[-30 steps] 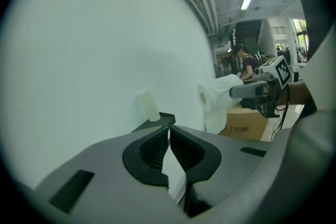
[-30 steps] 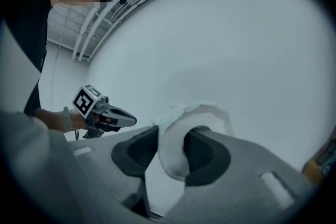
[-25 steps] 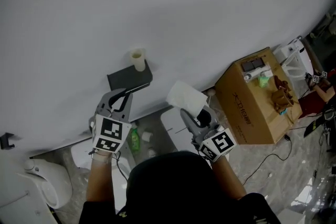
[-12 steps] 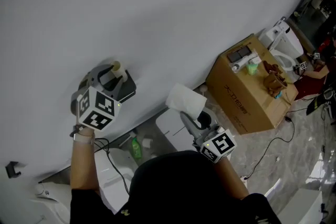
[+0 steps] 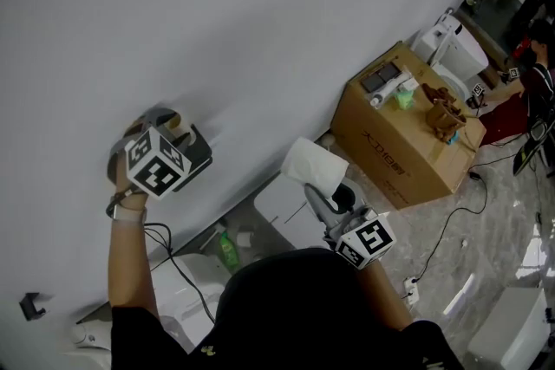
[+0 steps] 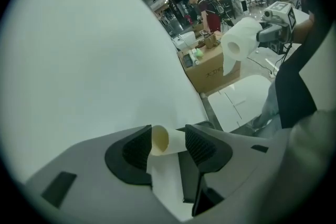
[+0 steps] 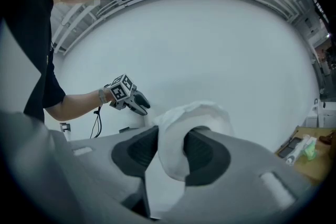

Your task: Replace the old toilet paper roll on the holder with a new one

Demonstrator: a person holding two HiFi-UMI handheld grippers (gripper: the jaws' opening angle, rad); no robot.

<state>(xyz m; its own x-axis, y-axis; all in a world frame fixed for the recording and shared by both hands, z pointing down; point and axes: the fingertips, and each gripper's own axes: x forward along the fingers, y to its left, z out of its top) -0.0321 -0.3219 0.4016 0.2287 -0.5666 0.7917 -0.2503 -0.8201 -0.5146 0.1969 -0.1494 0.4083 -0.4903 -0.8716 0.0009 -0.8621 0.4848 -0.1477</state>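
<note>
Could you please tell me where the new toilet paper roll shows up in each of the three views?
Head view: the new toilet paper roll sits at lower centre, held in the right gripper.
Left gripper view: the roll is at upper right, small and far off.
Right gripper view: the roll is at centre, clamped between that gripper's jaws.
Shared landmark: the white wall lies behind the roll in all three.
</note>
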